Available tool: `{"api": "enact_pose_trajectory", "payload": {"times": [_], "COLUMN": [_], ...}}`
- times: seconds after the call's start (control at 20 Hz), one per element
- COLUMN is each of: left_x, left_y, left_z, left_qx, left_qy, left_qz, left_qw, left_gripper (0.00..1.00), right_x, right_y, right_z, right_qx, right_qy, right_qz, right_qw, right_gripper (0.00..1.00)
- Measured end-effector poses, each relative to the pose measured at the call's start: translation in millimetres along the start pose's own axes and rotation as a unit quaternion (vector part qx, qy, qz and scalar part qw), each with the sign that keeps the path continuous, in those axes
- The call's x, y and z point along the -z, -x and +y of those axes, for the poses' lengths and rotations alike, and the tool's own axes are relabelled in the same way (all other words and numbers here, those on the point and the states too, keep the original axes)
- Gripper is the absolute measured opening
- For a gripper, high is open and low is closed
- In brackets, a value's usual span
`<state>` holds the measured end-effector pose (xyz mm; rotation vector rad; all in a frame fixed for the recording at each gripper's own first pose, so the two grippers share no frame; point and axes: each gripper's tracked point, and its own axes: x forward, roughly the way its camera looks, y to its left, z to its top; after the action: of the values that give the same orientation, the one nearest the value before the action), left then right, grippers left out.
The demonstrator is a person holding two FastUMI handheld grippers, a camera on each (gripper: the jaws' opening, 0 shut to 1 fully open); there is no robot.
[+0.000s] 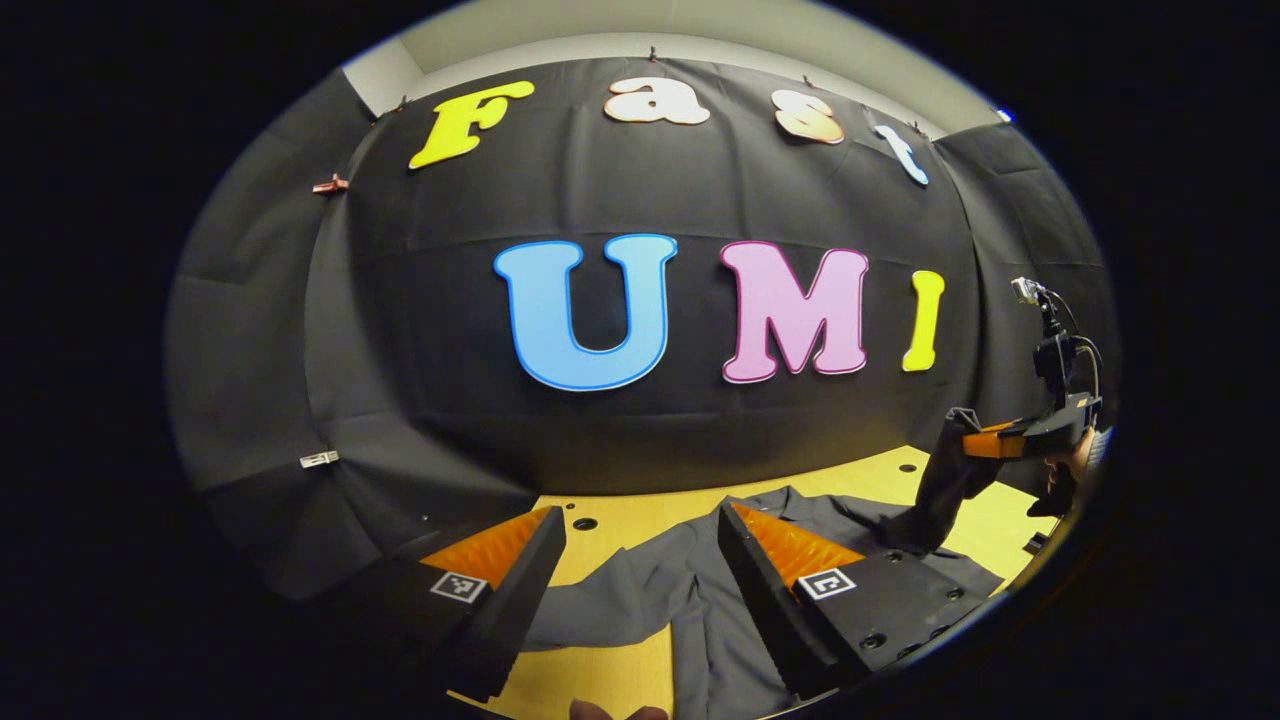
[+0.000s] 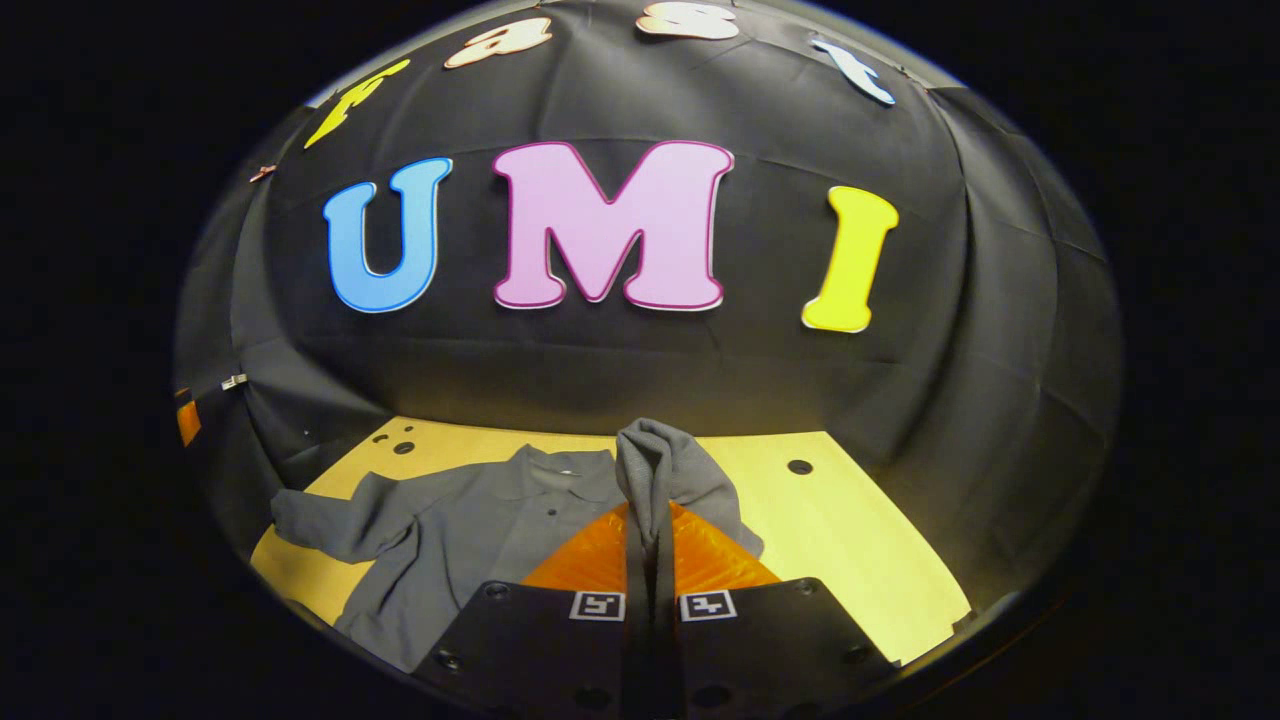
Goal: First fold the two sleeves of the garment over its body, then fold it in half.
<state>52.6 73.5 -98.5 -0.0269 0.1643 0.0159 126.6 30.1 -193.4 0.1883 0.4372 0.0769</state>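
Note:
A grey collared shirt (image 2: 470, 530) lies spread on the yellow table (image 2: 850, 540), collar toward the wall. My right gripper (image 2: 652, 520) is shut on one sleeve (image 2: 660, 470), which is lifted and bunched above the fingers. The other sleeve (image 2: 330, 525) lies flat, stretched out to the left. In the left gripper view, my left gripper (image 1: 640, 545) stands open above the shirt (image 1: 680, 600), nothing between its fingers. Farther off at the right of that view, the right gripper (image 1: 985, 440) holds the raised sleeve (image 1: 940, 490) off the table.
The black cloth wall (image 2: 640, 370) closes the table on the far side and both flanks. Bare tabletop (image 2: 860, 570) lies to the right of the shirt, with small round holes (image 2: 799, 466) near the back edge. A fingertip (image 1: 600, 711) shows at the bottom of the left gripper view.

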Motion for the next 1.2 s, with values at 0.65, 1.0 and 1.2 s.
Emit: {"api": "enact_pose_trajectory", "payload": {"times": [0.65,1.0,1.2], "left_x": [60.2,88.9,112.1], "left_y": [-0.8,-4.7,-11.9], "left_z": [73.3,97.5,115.3], "left_qx": [-0.052,-0.067,-0.082], "left_qy": [-0.002,0.007,0.008], "left_qz": [0.044,0.061,0.075], "left_qw": [0.998,0.996,0.994], "left_gripper": [0.98,0.97,0.97], "right_x": [77.4,153.8,180.2], "right_y": [-57.4,-81.3,-90.4], "right_z": [132.3,166.3,182.5], "right_qx": [-0.086,-0.103,-0.112], "right_qy": [0.05,0.077,0.074], "right_qz": [0.064,0.142,0.172], "right_qw": [0.993,0.981,0.976], "right_gripper": [0.05,0.06,0.1]}}
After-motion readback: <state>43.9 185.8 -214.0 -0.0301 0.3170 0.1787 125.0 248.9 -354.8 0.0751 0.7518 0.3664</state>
